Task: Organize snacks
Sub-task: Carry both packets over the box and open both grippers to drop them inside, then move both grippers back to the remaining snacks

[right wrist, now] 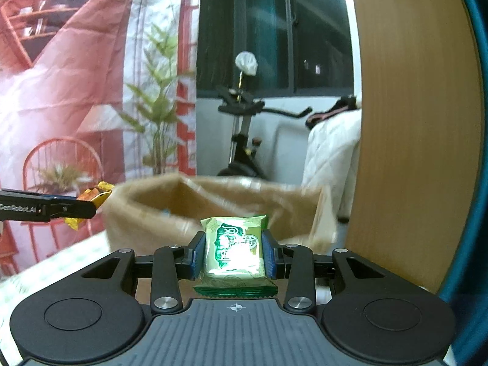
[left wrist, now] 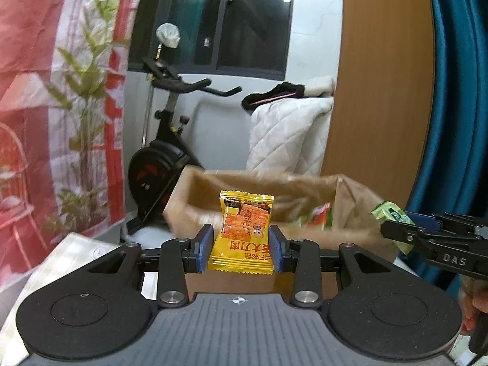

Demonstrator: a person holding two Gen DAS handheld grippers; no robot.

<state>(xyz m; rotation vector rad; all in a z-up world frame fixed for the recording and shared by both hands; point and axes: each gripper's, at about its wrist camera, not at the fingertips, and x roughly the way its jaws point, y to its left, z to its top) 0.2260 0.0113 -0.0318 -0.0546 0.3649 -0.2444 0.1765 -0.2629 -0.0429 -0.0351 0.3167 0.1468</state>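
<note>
My left gripper [left wrist: 241, 244] is shut on a yellow snack packet [left wrist: 244, 238] with orange print, held upright in the air in front of an open brown paper bag [left wrist: 195, 195]. My right gripper [right wrist: 233, 251] is shut on a pale green snack packet [right wrist: 233, 253], also raised before the brown paper bag [right wrist: 146, 210]. In the left wrist view the right gripper [left wrist: 396, 228] comes in from the right with the green packet [left wrist: 390, 213]. The right wrist view shows the left gripper [right wrist: 91, 204] at the left with the yellow packet [right wrist: 97, 195]. Green and red wrappers [left wrist: 317, 216] lie inside the bag.
A black exercise bike [left wrist: 161, 152] stands behind the bag, with a white quilted cover [left wrist: 286, 137] beside it. A red and white printed backdrop [left wrist: 45, 106] hangs on the left. A wooden panel [left wrist: 381, 91] and blue curtain [left wrist: 457, 91] rise on the right. A light tablecloth [right wrist: 45, 271] lies below.
</note>
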